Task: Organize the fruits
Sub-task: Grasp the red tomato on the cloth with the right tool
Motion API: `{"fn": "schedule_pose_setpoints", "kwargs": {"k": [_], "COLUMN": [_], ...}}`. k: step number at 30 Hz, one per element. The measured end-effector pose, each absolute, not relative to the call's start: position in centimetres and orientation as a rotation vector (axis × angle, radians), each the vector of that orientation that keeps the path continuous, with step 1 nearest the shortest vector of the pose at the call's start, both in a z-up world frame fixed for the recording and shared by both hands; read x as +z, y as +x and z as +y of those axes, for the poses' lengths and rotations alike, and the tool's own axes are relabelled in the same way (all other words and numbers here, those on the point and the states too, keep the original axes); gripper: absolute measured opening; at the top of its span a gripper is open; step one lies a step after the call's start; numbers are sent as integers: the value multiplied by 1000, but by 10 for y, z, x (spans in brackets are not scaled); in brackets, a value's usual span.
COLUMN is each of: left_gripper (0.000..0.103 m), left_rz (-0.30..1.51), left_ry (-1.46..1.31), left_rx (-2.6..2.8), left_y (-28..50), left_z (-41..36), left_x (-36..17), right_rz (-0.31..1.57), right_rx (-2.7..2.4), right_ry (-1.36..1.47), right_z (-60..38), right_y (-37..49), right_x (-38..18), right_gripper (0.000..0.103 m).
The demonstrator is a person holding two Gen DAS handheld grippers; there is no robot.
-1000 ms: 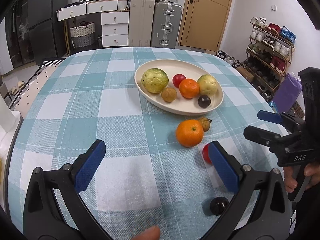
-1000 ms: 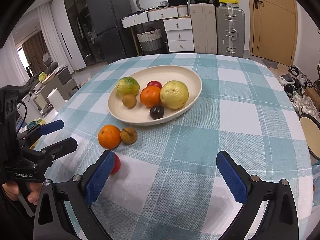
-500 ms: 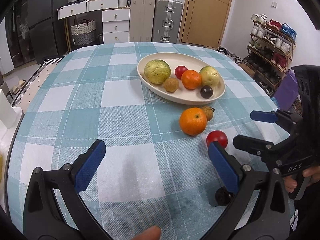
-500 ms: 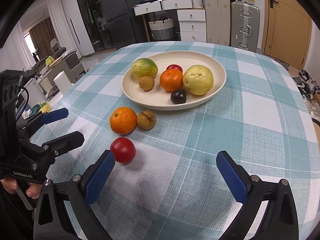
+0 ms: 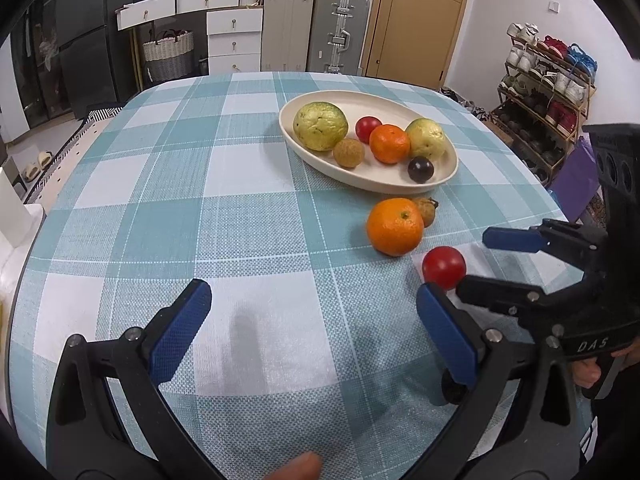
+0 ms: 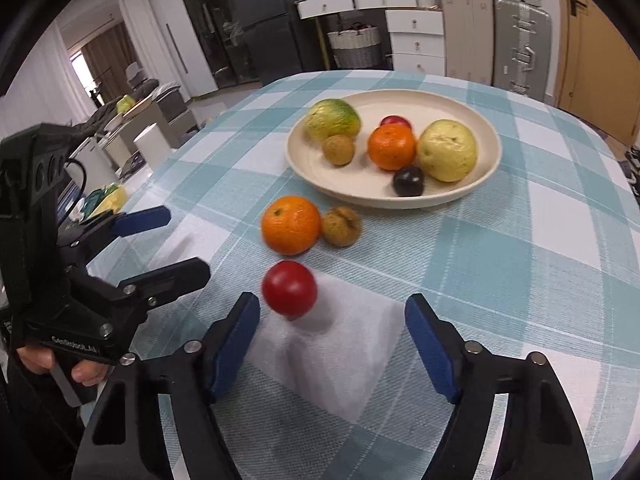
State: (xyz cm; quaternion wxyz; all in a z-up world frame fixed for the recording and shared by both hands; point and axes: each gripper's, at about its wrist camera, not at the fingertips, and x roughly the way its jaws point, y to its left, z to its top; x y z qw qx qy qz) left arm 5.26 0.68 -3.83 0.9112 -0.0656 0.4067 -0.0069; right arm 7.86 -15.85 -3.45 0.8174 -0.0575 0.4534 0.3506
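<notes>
The right tool [image 6: 332, 340], jaws apart and empty but just narrowing, has closed in on the red fruit [image 6: 289, 288] ahead, readying a pickup.

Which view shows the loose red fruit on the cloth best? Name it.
The right wrist view: the red fruit lies whole, just ahead of the right tool, nothing covering it. In the left wrist view the red fruit sits far right, its lower edge hidden by a tool finger.
</notes>
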Motion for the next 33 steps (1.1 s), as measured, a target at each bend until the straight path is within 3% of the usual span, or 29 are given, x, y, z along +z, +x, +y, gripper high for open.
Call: {"fn": "schedule_pose_setpoints", "kwargs": {"k": [5,9,23,33], "left_gripper": [102,102,102,102], "left_rz": [839,840,838,841], "left_ry": [-143,-144,-182,-194], "left_rx": [-12,-9,5,8], "left_y": [53,53,54,54], "left_z": [8,9,17,19], "left_x": [-39,-39,-40,-41], "right_rz": [939,938,933,932], "right_rx": [802,822,828,829], "right_ry": [-124,-142,-163,-184], "right_z": [-151,-145,-137,-132], "right_y": [69,66,68,68], "right_x": [-31,-31,-33,-37], "right_gripper": [71,60,51,38]}}
